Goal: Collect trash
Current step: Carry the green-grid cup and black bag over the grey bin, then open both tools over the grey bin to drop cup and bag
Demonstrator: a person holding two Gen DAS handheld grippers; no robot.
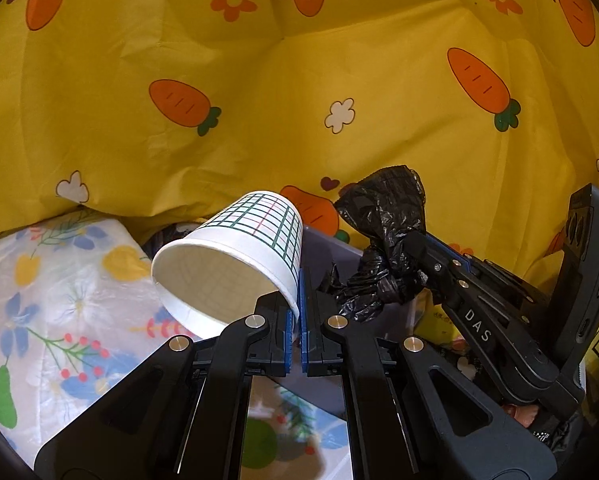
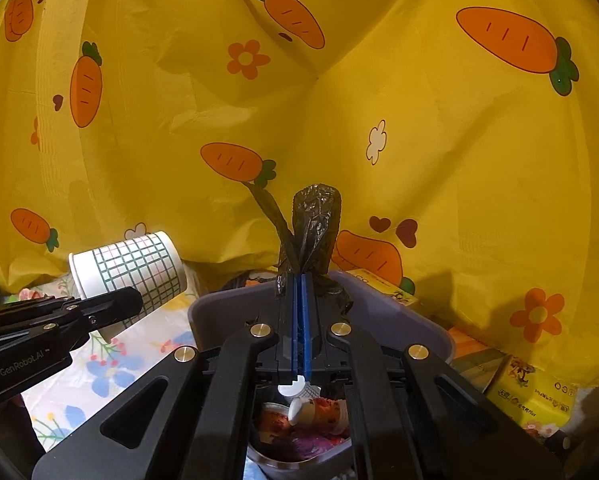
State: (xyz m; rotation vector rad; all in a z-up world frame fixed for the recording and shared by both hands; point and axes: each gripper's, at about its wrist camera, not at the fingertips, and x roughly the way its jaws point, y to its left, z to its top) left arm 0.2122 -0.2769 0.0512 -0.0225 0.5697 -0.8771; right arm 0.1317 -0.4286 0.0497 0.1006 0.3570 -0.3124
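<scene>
On the far left lies a white plastic tablecloth printed with blue and yellow flowers [image 1: 59, 280], and behind everything hangs a yellow cloth printed with orange carrots [image 1: 259, 100].

The left gripper [image 1: 295, 312] is closed, and its blue pads pinch the wall of a white paper cup with a green and red grid pattern [image 1: 235, 264] at the rim. The cup is held in the air above the tablecloth. It lies almost on its side: its long axis runs from the open mouth, near and left, to the bottom, which points far and up. In the right wrist view the same cup [image 2: 135, 276] is to the left of the bin and not yet over it.

To the right of the cup is a grey plastic trash bin [image 2: 227, 304]. Inside it, small paper cups [image 2: 315, 412] and other coloured rubbish are visible. The right gripper [image 2: 299, 292] is also closed, on a bunched fold of the black plastic bin bag [image 2: 317, 224] at the far rim of the bin, so the mouth seems to be kept open.

I judge that the cup must travel to the right, from the left gripper, until it hangs over the bin opening. The left hand is the one that carries it; the right only holds the bag. On the far right lie yellow tissue packs [image 2: 539, 396].
</scene>
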